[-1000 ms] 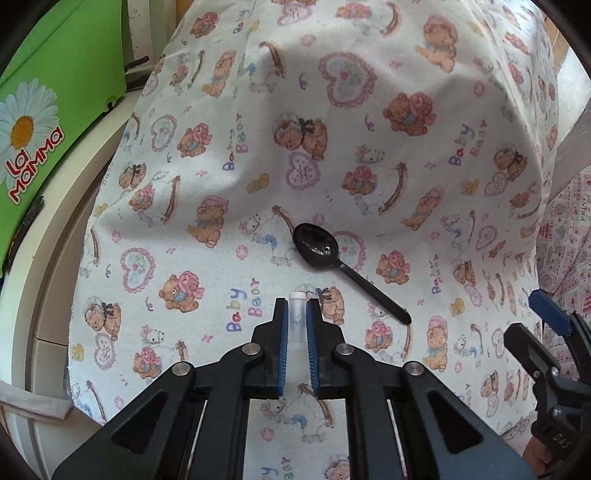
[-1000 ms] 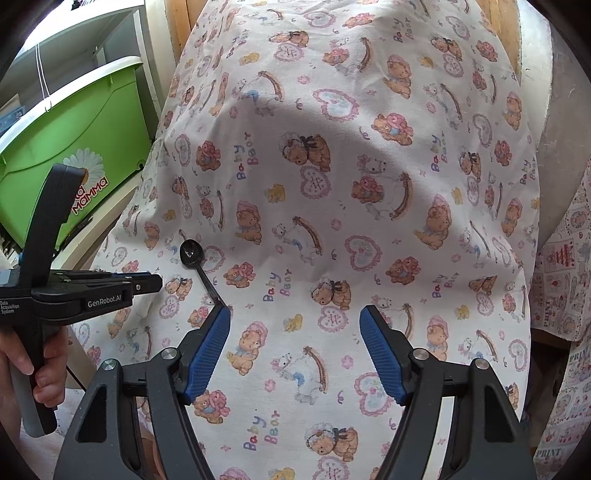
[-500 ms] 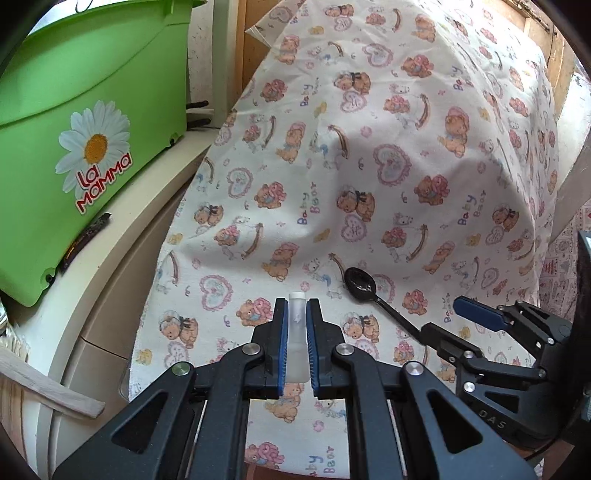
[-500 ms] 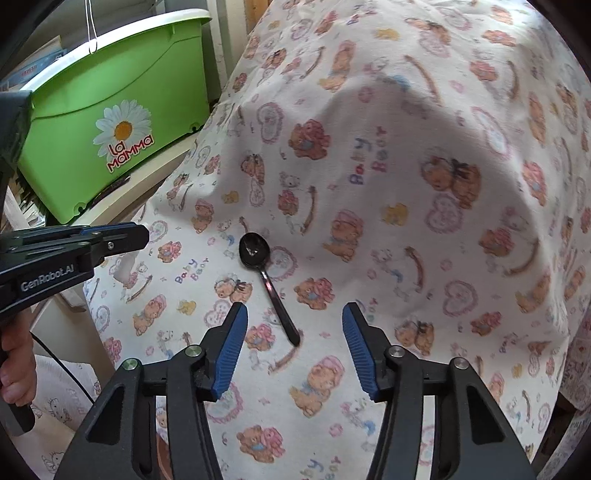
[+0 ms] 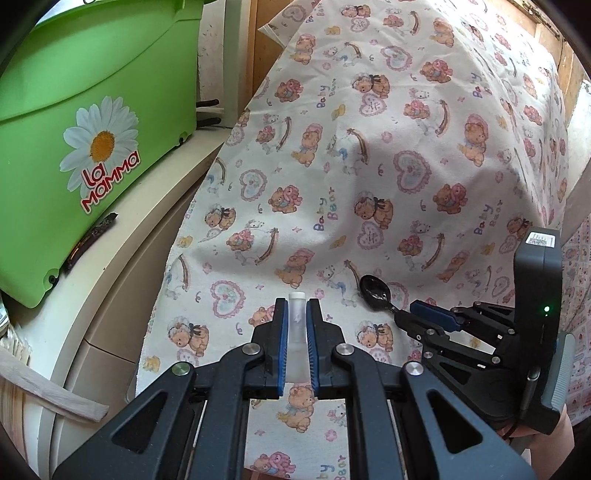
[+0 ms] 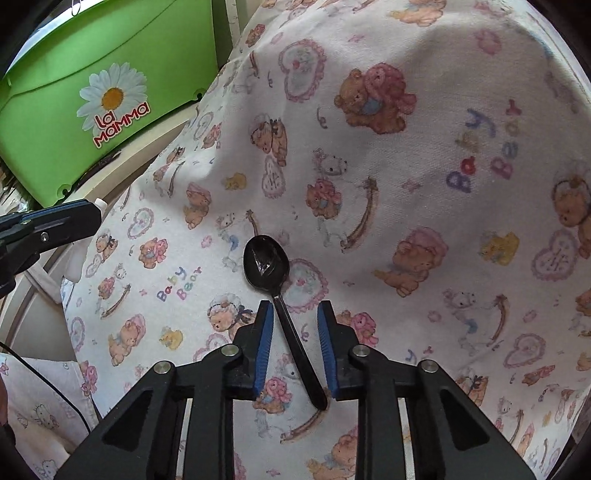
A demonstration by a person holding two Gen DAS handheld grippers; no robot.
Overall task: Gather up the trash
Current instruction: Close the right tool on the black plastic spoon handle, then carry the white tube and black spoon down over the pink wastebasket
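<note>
A black plastic spoon point(image 6: 275, 280) lies on a teddy-bear print cloth point(image 6: 406, 184), bowl away from me. My right gripper point(image 6: 295, 317) is open, lowered over the spoon so its handle runs between the two blue pads without touching them. My left gripper point(image 5: 297, 310) is shut on a small clear plastic tube point(image 5: 296, 332) with a white cap, held above the cloth's left side. In the left wrist view the spoon's bowl point(image 5: 375, 291) shows just beyond the right gripper's fingers point(image 5: 432, 317). The left gripper point(image 6: 70, 218) shows at the left edge of the right wrist view.
A green "La Mamma" plastic bin point(image 5: 74, 147) stands on a cream appliance top point(image 5: 147, 221) left of the cloth. Wooden boards point(image 5: 554, 33) rise behind. A second printed fabric point(image 5: 578, 266) hangs at the right.
My right gripper has moved in over the spoon and narrowed, so the handle now lies between its pads. My left gripper has drawn back and left, still holding the tube.
</note>
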